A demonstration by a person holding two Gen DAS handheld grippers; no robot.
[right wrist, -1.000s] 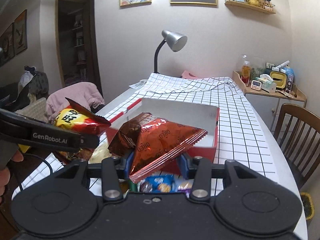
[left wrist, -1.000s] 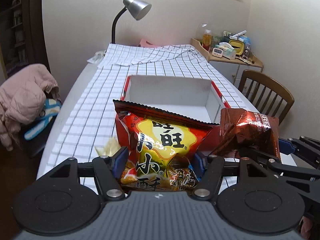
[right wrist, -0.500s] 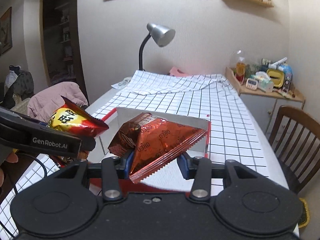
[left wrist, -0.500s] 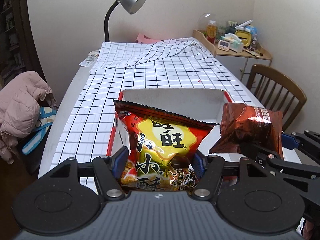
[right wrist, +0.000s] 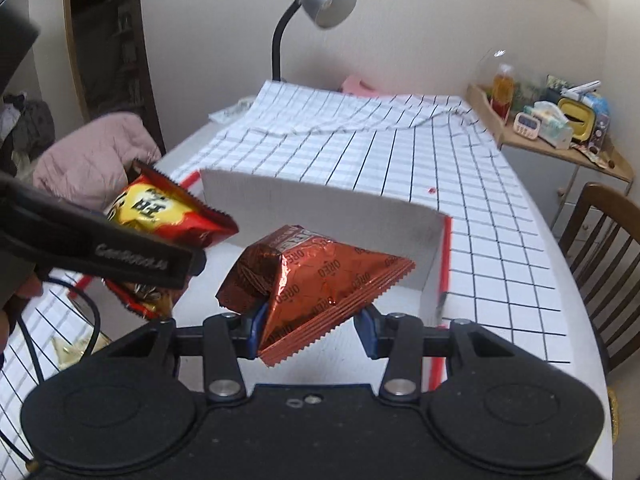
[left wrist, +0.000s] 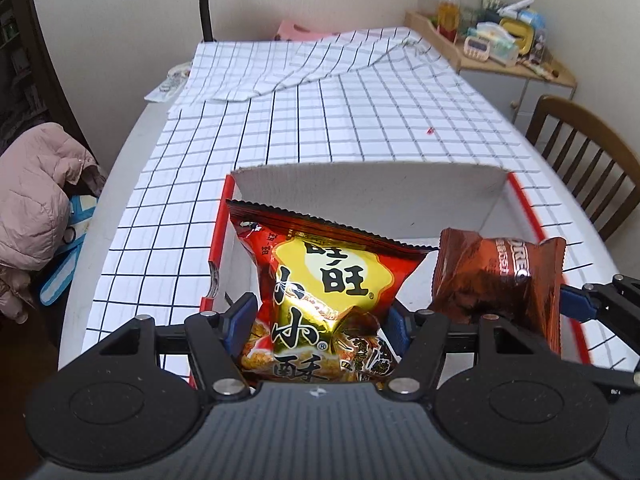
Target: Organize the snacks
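"OREO" lettering marks the brown packet [right wrist: 320, 280] in right claw [right wrist: 310, 330].

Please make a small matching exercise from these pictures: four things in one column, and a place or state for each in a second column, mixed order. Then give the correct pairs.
Things
1. red and yellow snack bag
2. brown cookie bag
3. white box
4. desk lamp

Places or states
A. at the far end of the table
B. held in the right tongs
C. open, on the checked cloth
D. held in the left tongs

Pairs: 1-D, 2-B, 3-C, 4-A
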